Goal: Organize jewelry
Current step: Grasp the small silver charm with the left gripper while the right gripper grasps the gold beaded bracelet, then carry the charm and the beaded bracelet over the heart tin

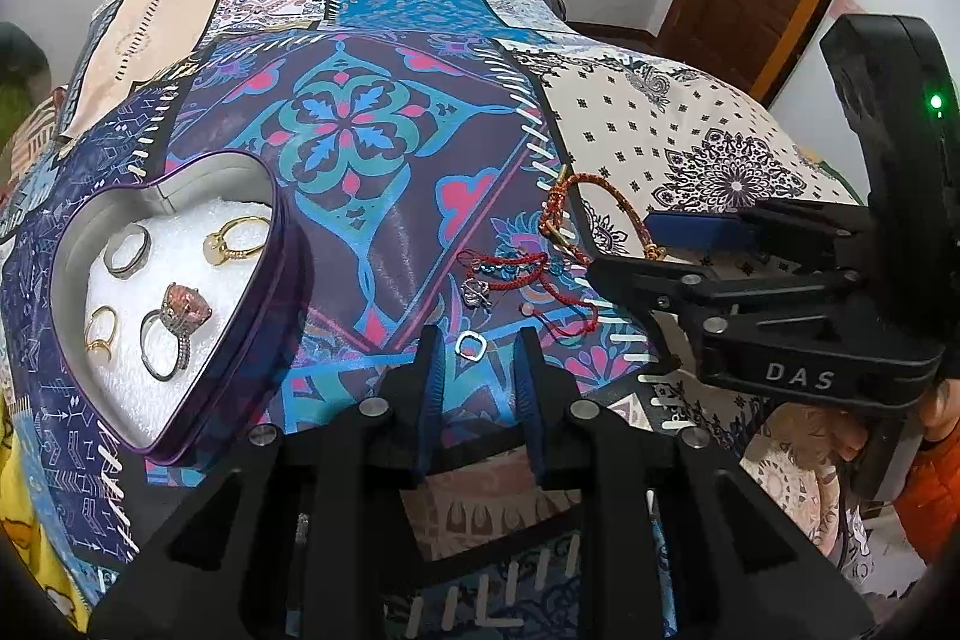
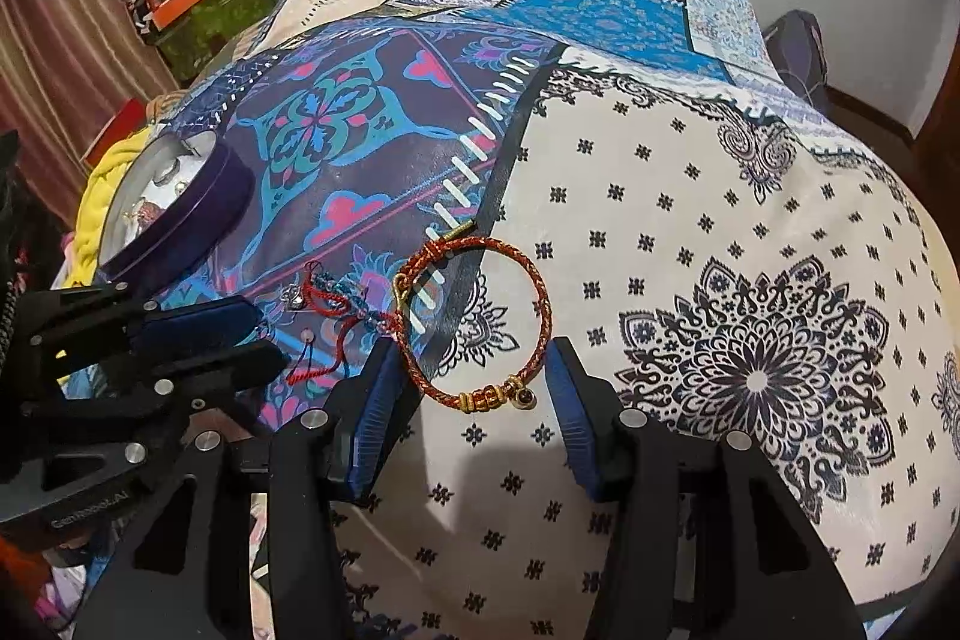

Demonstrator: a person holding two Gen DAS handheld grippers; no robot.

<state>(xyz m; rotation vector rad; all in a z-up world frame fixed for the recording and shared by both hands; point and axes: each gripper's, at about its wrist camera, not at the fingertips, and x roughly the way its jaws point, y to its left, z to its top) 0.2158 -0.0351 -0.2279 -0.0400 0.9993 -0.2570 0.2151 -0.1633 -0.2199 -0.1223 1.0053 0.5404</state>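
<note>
We see a patchwork cloth (image 1: 384, 142) with blue, purple and pink florals, and at three o'clock a cream patch printed with black mandalas. The heart-shaped tin (image 1: 264, 340) at nine o'clock is purple outside, with white lining. Its rings are gold, silver and one pink-stoned (image 1: 186, 313). The braided bracelet (image 2: 480, 316) is red and gold; the cord bracelet (image 1: 528, 274) is red.

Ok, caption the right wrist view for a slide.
Open right gripper straddling a red braided bracelet on the patchwork cloth.
</note>
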